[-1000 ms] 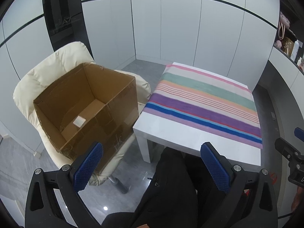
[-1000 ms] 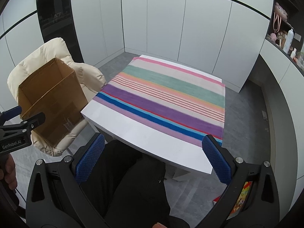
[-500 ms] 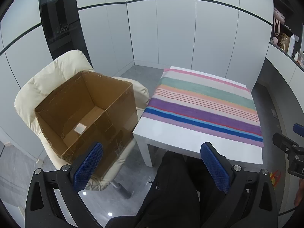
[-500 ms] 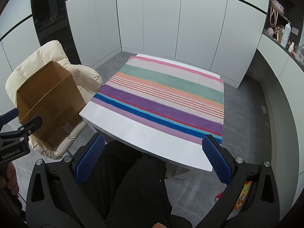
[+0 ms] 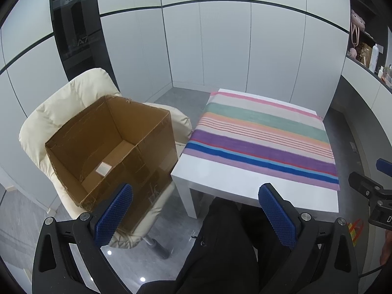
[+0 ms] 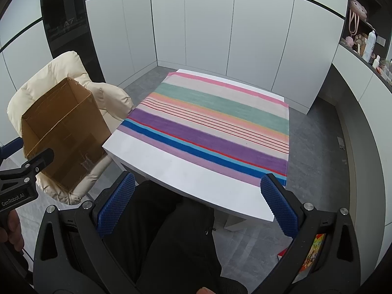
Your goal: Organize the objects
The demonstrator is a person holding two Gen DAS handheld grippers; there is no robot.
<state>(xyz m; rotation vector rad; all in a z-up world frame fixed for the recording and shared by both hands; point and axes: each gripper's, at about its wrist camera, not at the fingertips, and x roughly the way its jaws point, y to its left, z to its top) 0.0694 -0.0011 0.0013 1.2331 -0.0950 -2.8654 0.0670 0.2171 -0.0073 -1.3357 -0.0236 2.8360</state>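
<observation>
Above the seated person's lap, left gripper (image 5: 196, 210) and right gripper (image 6: 199, 204) both hang with jaws spread wide, holding nothing; cardboard box (image 5: 110, 152) sits open-topped on cream chair (image 5: 56, 115), just beside white table (image 6: 196, 174) bearing striped cloth (image 6: 213, 125).

My left gripper (image 5: 196, 214) and right gripper (image 6: 197, 204) share one build: black frames with triangular cut-outs, silver screws, blue cross-hatched finger pads (image 5: 114, 214). White "GenRobot.AI" lettering marks the left body. Black trousers (image 6: 176, 240); bare skin at my hand (image 6: 12, 225).
</observation>
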